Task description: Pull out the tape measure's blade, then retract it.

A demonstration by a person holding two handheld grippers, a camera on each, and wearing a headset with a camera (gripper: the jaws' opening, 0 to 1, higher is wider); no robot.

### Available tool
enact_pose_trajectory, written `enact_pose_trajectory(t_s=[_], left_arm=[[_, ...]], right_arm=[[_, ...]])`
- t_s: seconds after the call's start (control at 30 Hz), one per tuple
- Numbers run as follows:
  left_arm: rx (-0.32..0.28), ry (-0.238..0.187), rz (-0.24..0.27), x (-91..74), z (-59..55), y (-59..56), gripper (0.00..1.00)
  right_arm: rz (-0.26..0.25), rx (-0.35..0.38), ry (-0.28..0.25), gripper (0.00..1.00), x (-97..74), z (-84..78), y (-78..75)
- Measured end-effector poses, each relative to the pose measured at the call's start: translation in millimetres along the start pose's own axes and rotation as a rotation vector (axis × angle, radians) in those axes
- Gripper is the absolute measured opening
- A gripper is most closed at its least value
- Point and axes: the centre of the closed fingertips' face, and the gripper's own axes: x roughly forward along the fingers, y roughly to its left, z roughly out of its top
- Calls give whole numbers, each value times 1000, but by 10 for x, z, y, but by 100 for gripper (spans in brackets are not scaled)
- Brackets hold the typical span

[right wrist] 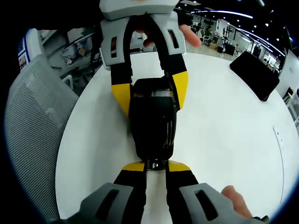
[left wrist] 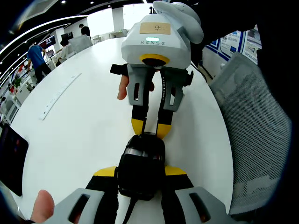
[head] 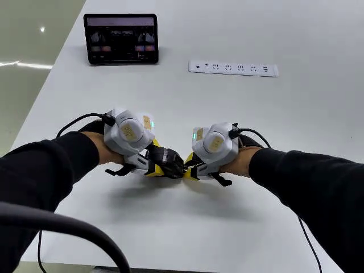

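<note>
Logged black tape measure [head: 168,161] low over the near middle of the white worktop [head: 256,125], case pinched between the jaws of the left gripper [left wrist: 140,171], with the right gripper [left wrist: 150,128] facing it head-on, pressed together on the blade tip [right wrist: 156,163] at the case mouth.

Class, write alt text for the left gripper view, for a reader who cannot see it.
The left gripper clamps a black tape measure in its jaws, while the right gripper, reaching in from the top, closes its jaws on the far end. A white table lies beneath, a mesh chair at right.
</note>
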Motion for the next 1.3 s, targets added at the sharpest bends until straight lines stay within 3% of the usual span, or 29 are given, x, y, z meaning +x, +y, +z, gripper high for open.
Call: enact_pose_trajectory(t_s=[0.37,0.9,1.0,1.07,1.3], left_arm=[[6,-1,7,-2,0,-3,31],[13,-19,15,-2,9,7,30],[7,-11,12,0,13,5,30],[0,-5,9,2,16,8,30],[-4,13,12,-15,6,-14,30]], right_arm=[[-13,14,16,10,7,-13,-8],[-16,-6,-23,10,-15,-12,-8],[10,42,-33,10,-7,-6,-16],[-1,0,-22,10,1,-8,-7],[2,19,-22,8,-2,-14,-6]])
